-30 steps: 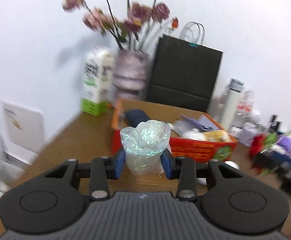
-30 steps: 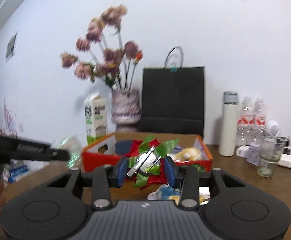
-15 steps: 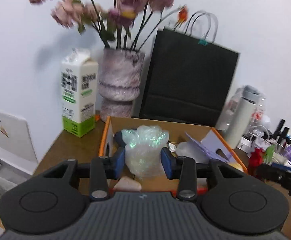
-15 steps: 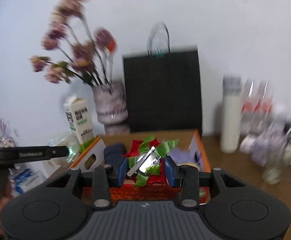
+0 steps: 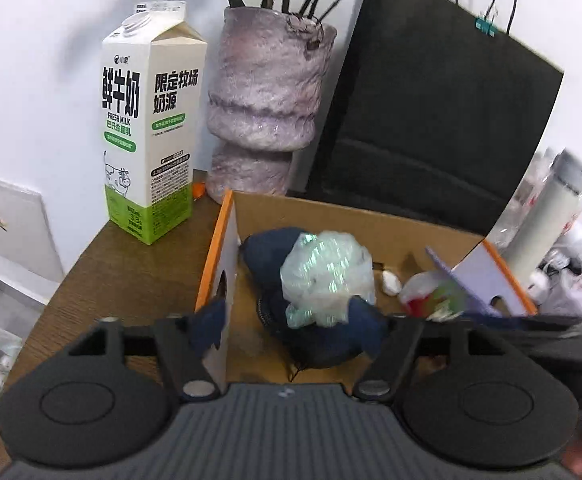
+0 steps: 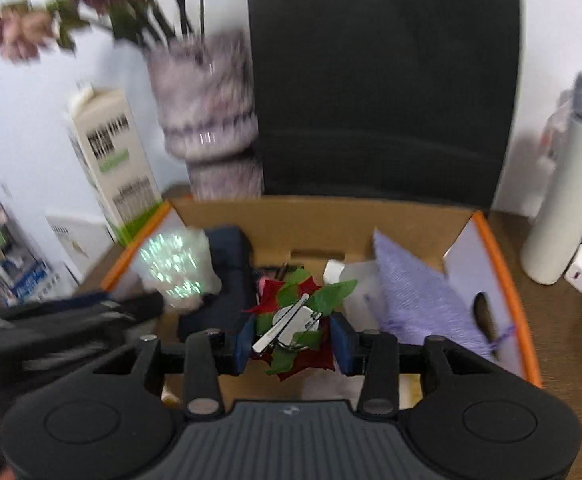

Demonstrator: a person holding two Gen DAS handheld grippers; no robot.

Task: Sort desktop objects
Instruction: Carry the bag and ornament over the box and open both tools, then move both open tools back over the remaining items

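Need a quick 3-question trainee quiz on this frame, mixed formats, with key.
1. True or false: the left gripper is clamped on the milk carton.
2. What does the right gripper hold? A) red-and-green flower decoration B) a glass C) a book
3. Fill in: the iridescent bag lies inside the orange-edged cardboard ____.

Key: 1 false, its jaws are open; 2 A; 3 box.
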